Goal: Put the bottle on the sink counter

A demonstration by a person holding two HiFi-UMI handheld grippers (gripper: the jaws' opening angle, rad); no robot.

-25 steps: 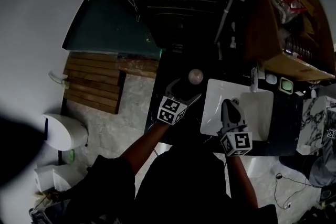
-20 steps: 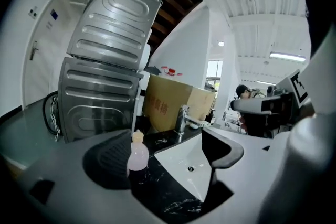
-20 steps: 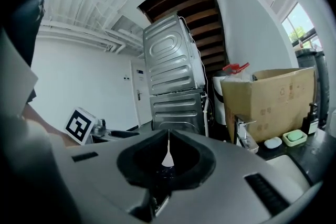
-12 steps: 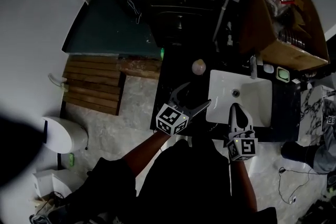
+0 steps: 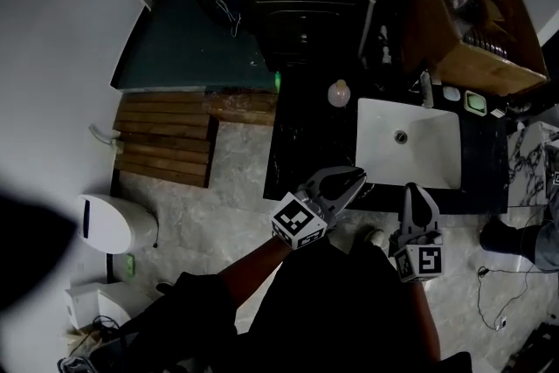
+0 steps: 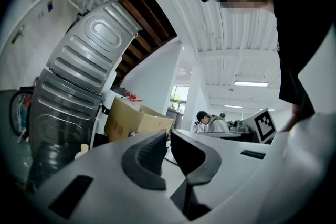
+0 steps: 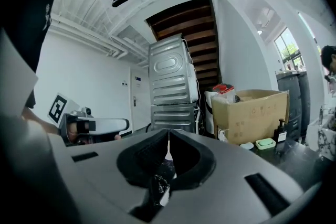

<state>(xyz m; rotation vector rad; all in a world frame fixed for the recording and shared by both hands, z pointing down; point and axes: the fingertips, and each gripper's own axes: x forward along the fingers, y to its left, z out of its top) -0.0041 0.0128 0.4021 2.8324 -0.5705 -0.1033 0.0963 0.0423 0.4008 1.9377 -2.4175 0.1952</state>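
Since the bottle (image 5: 339,92) stands on the dark worktop (image 5: 301,144), well ahead of my left hand-held gripper (image 5: 356,181) and just beside the far left corner of the white sink (image 5: 432,162), I judge the placing done. The step in hand is getting clear of it cleanly.

From above the bottle looks upright, though it is small and the worktop is dim, so I cannot be sure how squarely it sits. My left hand-held gripper is at the worktop's near edge with its jaws closing. They are almost together, and its own view (image 6: 168,136) shows nothing between them. My right hand-held gripper (image 5: 417,189) hangs to the right of the left one, on the near side of the sink. It is clenched and empty, with only a sliver of light showing between its pads (image 7: 157,157).

To finish well, I would let the left jaws close fully out here, where they can catch nothing. I would hold both tools low and on my side of the worktop edge. Any further move should go straight back toward my body and not sweep sideways, since the bottle sits ahead of the left tool. A look down to check the bottle is not rocking would settle it.
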